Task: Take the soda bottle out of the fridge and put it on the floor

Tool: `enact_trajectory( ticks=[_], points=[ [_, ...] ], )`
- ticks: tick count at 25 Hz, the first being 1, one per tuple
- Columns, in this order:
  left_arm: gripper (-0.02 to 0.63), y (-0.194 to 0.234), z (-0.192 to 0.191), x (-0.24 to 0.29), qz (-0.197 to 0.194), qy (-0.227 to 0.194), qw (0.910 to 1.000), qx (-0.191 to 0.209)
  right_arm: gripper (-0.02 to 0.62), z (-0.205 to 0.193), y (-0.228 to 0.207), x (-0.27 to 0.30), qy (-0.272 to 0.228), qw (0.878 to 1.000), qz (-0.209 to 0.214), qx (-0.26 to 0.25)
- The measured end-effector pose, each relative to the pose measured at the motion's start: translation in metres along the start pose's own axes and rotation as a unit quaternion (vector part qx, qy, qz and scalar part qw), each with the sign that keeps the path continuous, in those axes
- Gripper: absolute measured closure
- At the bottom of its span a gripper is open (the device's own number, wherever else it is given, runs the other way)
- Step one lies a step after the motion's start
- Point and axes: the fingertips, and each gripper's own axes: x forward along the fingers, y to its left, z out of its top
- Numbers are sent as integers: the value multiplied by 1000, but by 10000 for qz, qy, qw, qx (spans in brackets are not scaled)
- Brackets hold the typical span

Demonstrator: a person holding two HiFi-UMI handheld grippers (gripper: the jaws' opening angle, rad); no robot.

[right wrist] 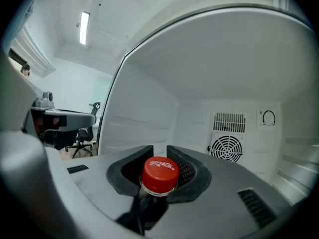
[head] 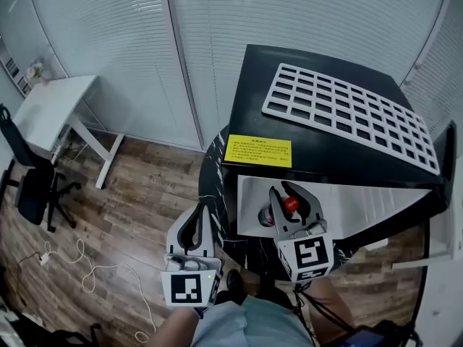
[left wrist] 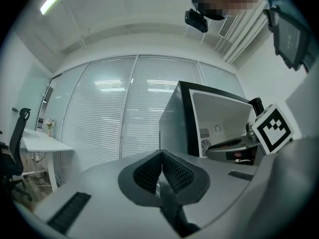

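Far left: a white desk [head: 54, 107] by the blind-covered glass wall [head: 108, 42], with a black office chair [head: 29, 183] beside it. A pale cable [head: 83, 266] lies looped on the wooden floor [head: 137, 186].

Left hand-held gripper [head: 197, 219] [left wrist: 162, 156]: held low over the floor, just left of the round black white-veined bench [head: 213, 186]. Its jaws are together, the ribbed pads meet at the tips, and nothing is between them.

Centre to right: a black mini fridge [head: 318, 132] stands on that bench. There is a yellow label [head: 258, 151] on its top near the front edge and a white grid rack [head: 354, 114] lying flat across the top. The white interior [head: 347, 197] is exposed to the front.

Right hand-held gripper [head: 289, 197] [right wrist: 159, 158]: it reaches into the fridge opening and is clamped on the soda bottle [head: 271, 215] [right wrist: 149, 203] at the neck, one pad on each side just under the red cap [head: 291, 204] [right wrist: 159, 173]. The bottle is inside the fridge, at the front left of the white compartment. In the right gripper view only its cap and dark neck show, with the body hidden below the jaws. A round fan grille [right wrist: 225, 147] shows on the back wall behind it.
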Motion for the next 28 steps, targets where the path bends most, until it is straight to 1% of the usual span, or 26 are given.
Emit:
enact_trajectory(
  ticks=[4,8,11,13,18,24,28],
  points=[
    [589,-12,-3,2,-341,24,9994,4,499,-5,-3,-15,7,9998,-180,68],
    [589,-32,-3,9,-669,-36,9978,5,499,-10,-11,-36,-7,9987,-463,193],
    [591,-37,-3,8,-658,-113,9978,-42,499,-16,-17,-56,-17,9973,-686,253],
    [590,-37,-2,6,-669,-161,9976,-28,499,-18,-24,-69,-137,9958,-865,263],
    [589,-53,0,-2,-815,-247,9964,-5,499,-26,-38,-105,-226,9922,-1179,340],
    [589,-89,0,-28,-1072,-256,9939,103,499,-37,-41,-158,-304,9875,-1478,457],
    [590,-128,5,-55,-1373,-276,9901,111,499,-43,-41,-205,-309,9840,-1686,489]
  ],
)
